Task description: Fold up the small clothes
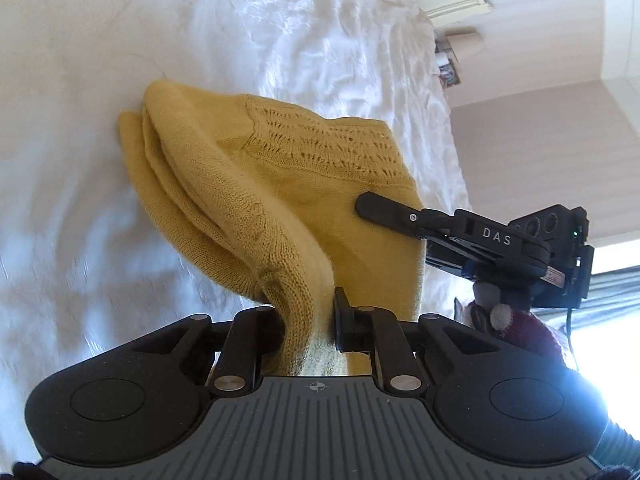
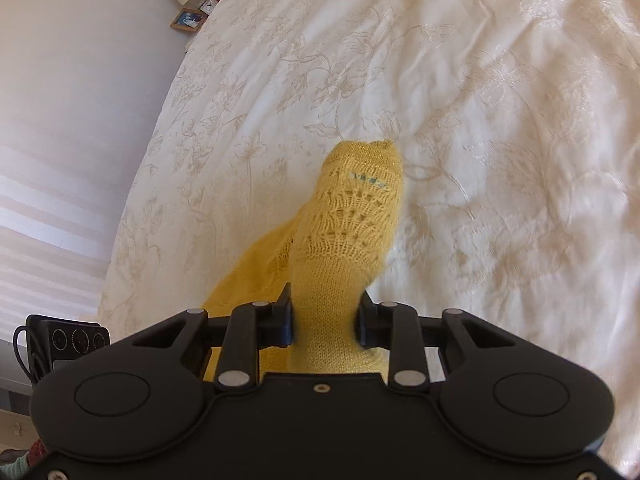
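One yellow knit garment [image 1: 248,184] between two clamped claws, over one bedspread [image 2: 480,120]

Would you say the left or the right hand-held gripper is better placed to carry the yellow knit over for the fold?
Probably the left hand-held gripper: it pinches the yellow knit beside the hanging folds.

Count: one yellow knitted garment [image 1: 280,184], one white bedspread [image 1: 280,40]. Two grippers: left gripper [image 1: 308,316], right gripper [image 2: 326,320]. One framed picture [image 2: 188,20].
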Available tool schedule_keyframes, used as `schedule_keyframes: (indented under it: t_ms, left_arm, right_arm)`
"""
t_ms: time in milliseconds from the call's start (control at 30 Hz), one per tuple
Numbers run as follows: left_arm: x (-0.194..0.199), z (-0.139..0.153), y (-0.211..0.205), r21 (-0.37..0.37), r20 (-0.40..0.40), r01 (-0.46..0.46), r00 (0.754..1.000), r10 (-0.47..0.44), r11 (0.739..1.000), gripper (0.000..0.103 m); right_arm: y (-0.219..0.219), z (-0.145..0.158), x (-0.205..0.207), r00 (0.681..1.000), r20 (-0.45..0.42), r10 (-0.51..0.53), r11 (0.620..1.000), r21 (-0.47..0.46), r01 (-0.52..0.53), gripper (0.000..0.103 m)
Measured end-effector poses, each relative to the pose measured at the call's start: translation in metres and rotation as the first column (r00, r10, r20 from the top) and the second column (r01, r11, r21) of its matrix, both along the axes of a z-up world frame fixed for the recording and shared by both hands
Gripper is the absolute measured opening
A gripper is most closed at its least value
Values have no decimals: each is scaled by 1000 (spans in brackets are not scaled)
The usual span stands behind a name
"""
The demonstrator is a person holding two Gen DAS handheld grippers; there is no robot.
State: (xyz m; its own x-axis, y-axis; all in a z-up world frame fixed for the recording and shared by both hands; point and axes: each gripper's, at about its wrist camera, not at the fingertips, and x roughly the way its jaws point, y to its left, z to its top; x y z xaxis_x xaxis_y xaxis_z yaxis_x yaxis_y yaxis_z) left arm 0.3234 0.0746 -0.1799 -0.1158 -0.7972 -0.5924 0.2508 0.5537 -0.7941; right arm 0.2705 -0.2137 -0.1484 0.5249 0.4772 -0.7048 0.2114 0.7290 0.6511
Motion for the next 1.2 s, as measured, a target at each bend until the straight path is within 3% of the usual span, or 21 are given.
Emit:
schedule_keyframes:
  t_ms: [300,400,500,567,700,867,933,1000,1067,1200]
  left_arm:
    - [-94,-14,-15,63,-14,28,1000,-27,998,16]
    - [-118,-22,-19,162,42,8,999,-15,987,17]
    - [-136,-35,-10,309,71,-84,995,65,947,22]
    - [-142,-42,-1,369,67,-150,989,135,917,28]
    - [-156,-37,15,396,102,-240,971,218,886,31]
    - [-169,-16,16,436,192,-288,955,225,853,33]
    - [-176,-4,13,449,264,-313,941,211,837,33]
    - [-178,10,10,437,338,-333,922,191,836,37]
    - [-178,24,11,412,408,-340,898,162,845,46]
    - [-157,32,-11,401,469,-301,879,89,865,50]
  right_arm:
    - [-10,-21,-94,997,-65,-29,999,15,30,39]
    - [-16,-32,-113,996,-79,-28,999,-44,25,41]
    - [-30,-44,-130,991,-114,-73,984,-169,53,44]
    - [-43,-49,-142,985,-126,-119,970,-226,88,46]
    - [-57,-44,-160,983,-103,-151,953,-280,117,47]
    - [-56,-29,-175,994,-31,-102,951,-296,88,54]
    - [-51,-22,-178,997,0,-78,950,-303,75,56]
    - [-47,-17,-179,998,28,-60,948,-311,66,60]
    - [-40,-11,-178,998,53,-39,944,-326,54,65]
    - [-24,-9,-164,998,70,1,941,-339,23,72]
